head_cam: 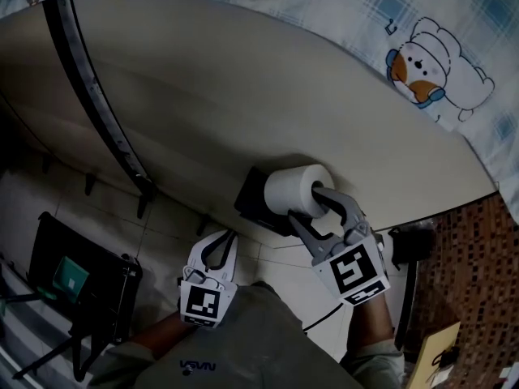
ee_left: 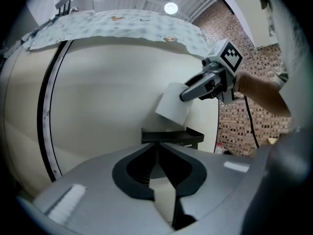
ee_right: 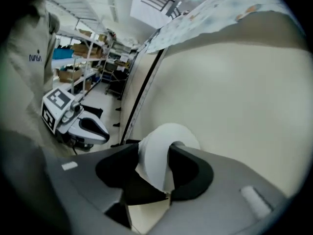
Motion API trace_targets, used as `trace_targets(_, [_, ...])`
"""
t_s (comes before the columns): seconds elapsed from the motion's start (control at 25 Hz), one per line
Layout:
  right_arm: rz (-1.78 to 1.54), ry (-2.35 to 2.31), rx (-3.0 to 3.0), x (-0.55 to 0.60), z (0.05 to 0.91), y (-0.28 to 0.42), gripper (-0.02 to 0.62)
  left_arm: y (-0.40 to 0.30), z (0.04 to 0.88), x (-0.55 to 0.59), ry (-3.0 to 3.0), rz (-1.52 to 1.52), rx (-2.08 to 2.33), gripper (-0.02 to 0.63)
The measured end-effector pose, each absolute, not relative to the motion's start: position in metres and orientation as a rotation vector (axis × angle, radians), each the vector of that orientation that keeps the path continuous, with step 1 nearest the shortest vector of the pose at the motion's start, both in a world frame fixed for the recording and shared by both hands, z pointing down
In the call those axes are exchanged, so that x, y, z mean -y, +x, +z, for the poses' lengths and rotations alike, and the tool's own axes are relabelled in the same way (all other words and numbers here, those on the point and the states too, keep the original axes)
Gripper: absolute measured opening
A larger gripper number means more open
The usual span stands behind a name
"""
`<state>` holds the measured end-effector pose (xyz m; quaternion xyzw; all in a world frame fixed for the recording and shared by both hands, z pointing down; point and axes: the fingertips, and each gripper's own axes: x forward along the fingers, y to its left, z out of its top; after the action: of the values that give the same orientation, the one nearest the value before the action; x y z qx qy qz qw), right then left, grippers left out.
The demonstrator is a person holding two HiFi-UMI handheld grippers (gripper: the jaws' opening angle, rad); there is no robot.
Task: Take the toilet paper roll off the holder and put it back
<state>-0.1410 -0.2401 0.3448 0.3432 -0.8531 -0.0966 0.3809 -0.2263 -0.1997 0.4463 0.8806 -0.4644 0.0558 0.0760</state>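
The white toilet paper roll (head_cam: pixel 296 186) sits at a black holder (head_cam: pixel 253 199) fixed to a beige wall panel. My right gripper (head_cam: pixel 306 203) is shut on the toilet paper roll (ee_right: pixel 155 155), whose paper wall lies between the two jaws, one finger at the roll's end. In the left gripper view the roll (ee_left: pixel 172 102) shows just above the holder's shelf (ee_left: pixel 171 136), with the right gripper (ee_left: pixel 190 92) on it. My left gripper (head_cam: pixel 225 237) hangs below and to the left of the holder, shut and empty, and it also shows at the left of the right gripper view (ee_right: pixel 95 129).
A black strip (head_cam: pixel 97 87) runs down the curved beige panel. A blue checked cloth with a cartoon animal (head_cam: pixel 426 67) hangs over the panel's top. A black case with a teal square (head_cam: pixel 77 278) stands at lower left, brick paving (head_cam: pixel 474 258) at right. Storage shelves (ee_right: pixel 80 58) stand further off.
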Motion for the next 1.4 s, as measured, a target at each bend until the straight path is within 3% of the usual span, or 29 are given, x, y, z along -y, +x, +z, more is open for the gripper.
trace_targets(0.4, [0.131, 1.308, 2.565, 0.211, 0.318, -0.052, 0.189, -0.191, 0.471, 0.204, 2.551, 0.290, 1.458, 0.121])
trace_targets(0.92, [0.649, 1.505, 2.684, 0.186, 0.390, 0.050, 0.187, -0.121, 0.507, 0.197, 2.398, 0.418, 1.518, 0.273])
trace_targets(1.4, [1.018, 1.498, 2.703, 0.183, 0.445, 0.074, 0.183, -0.097, 0.527, 0.203, 2.319, 0.462, 1.574, 0.285])
